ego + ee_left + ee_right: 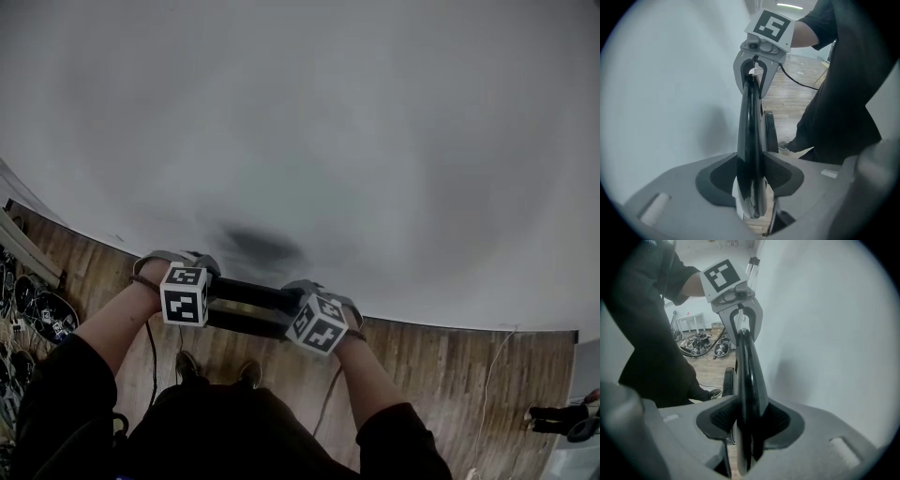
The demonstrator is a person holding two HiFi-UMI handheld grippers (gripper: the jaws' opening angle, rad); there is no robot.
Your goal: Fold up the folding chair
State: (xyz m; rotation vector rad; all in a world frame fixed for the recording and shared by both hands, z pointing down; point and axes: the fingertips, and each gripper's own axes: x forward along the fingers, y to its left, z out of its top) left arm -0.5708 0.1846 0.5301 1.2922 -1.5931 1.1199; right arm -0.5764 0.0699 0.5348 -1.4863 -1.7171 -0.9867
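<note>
I see the chair (251, 295) folded flat and standing close against the white wall (328, 141). The left gripper (208, 274) and right gripper (300, 296) each straddle its black top edge, one towards either end. Both pairs of jaws stand narrowly apart, the edge between the pads but not clamped.

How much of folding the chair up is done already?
Done: the black folding chair looks folded flat, close to the white wall. In hand: its top edge sits between the jaws of the left hand-held gripper and right hand-held gripper. Left: probably only letting go and stepping away.
</note>
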